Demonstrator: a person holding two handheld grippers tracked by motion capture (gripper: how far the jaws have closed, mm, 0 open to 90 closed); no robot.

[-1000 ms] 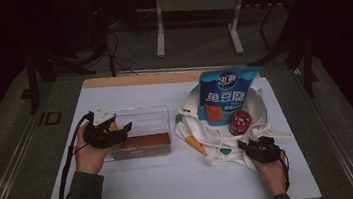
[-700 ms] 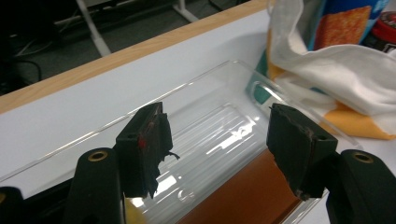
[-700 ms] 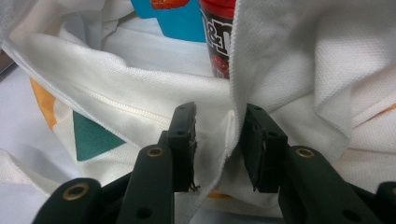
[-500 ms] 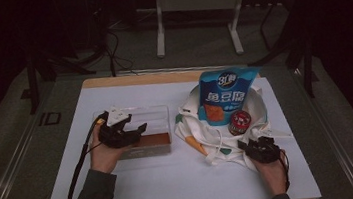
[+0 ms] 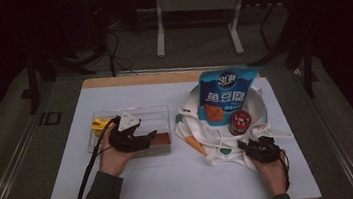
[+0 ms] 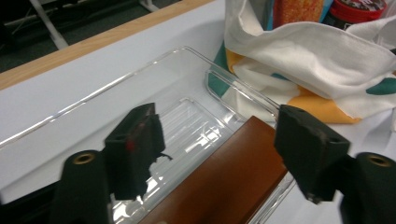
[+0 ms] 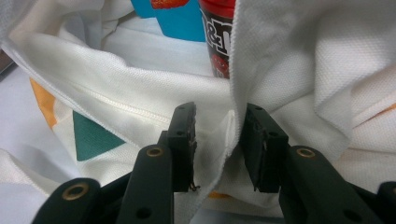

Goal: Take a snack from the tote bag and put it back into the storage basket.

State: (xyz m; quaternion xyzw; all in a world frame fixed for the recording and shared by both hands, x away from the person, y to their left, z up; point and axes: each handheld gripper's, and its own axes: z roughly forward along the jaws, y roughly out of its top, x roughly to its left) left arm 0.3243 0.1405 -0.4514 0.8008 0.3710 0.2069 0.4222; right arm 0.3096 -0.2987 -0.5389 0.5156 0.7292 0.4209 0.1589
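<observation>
A clear plastic tray lies left of centre with a brown block in its near right corner. My left gripper hovers low over that end. Its jaws have just been opening and now stand apart on either side of the brown block without pressing it; left gripper. A white cloth bag with orange and green patches holds a blue pouch and a red can. My right gripper sits at its near edge, shut on a fold of the cloth bag; right gripper.
A small yellow item lies at the tray's left end. The tray wall runs close to the bag. The red can stands just behind the gripped fold. White table covering spreads in front, with a wooden edge at the back.
My left gripper has moved right along the tray and lower, from its left end to the brown block. The right gripper has stayed on the bag.
</observation>
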